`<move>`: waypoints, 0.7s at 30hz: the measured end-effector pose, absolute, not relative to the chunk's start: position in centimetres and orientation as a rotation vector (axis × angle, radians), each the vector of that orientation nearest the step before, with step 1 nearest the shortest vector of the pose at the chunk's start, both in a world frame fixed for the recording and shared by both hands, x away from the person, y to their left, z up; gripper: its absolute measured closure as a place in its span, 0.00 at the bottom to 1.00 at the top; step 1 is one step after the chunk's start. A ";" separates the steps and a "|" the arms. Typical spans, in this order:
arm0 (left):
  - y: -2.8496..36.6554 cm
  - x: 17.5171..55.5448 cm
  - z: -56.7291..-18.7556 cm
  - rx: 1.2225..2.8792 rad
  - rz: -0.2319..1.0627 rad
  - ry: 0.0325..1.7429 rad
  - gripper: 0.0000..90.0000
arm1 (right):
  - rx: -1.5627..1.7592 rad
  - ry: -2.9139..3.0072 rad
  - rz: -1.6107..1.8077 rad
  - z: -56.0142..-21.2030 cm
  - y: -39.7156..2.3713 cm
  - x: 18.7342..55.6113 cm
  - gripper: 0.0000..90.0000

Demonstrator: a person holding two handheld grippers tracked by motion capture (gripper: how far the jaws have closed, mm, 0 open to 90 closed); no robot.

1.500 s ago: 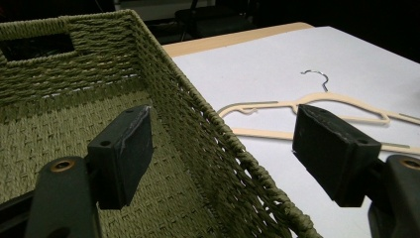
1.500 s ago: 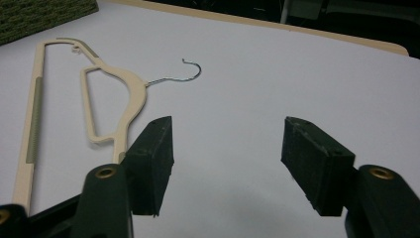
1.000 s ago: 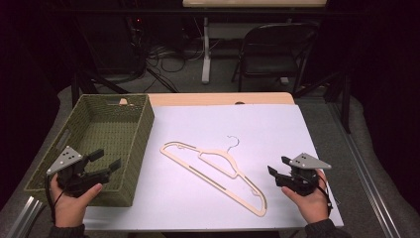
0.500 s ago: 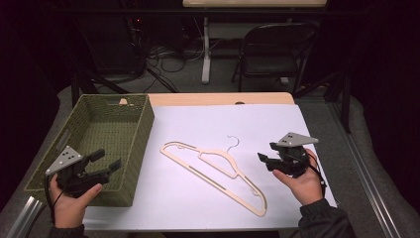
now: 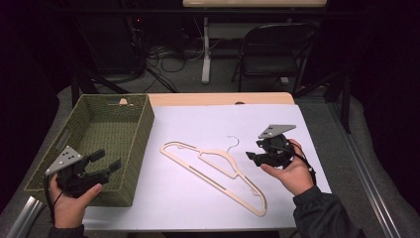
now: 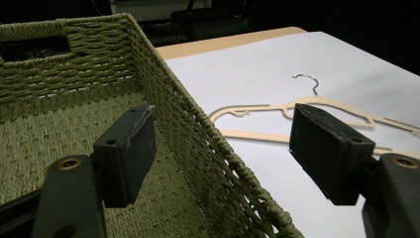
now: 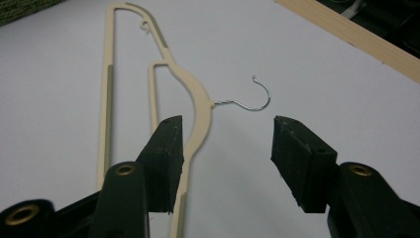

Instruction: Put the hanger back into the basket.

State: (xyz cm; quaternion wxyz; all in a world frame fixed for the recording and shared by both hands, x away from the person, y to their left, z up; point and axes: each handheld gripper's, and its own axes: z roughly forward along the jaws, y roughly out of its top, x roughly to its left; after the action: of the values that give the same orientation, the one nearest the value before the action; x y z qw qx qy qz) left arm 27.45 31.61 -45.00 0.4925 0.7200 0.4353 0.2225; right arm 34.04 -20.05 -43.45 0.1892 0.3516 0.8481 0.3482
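Currently right gripper (image 5: pixel 258 152) hovers, jaws spread, empty; cream hanger (image 7: pixel 195 101) flat on desk (image 5: pixel 208 198) just ahead, neck between jaws, length running away. Left gripper (image 5: pixel 101 164) spread, farther, over wicker basket (image 5: pixel 141 124).

Overhead and gripper views, shared hanger (image 5: pixel 218 168)

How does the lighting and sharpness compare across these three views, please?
High view: the white table cover is brightly lit, the room behind falls nearly black. Left gripper view: the basket weave is crisp and the hanger beyond only slightly soft. Right gripper view: even light, faint shadows, the wire hook sharp.
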 end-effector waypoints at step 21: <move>31.3 27.6 -45.2 1.759 0.535 1.055 0.29 | 0.972 2.613 0.812 -44.3 -17.4 36.5 0.57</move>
State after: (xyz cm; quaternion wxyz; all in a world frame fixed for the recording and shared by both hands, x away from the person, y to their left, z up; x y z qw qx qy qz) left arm 27.56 31.26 -45.18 0.4889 0.7240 0.4341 0.2199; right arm 36.51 -17.36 -44.27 0.1188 0.3324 0.8935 0.2776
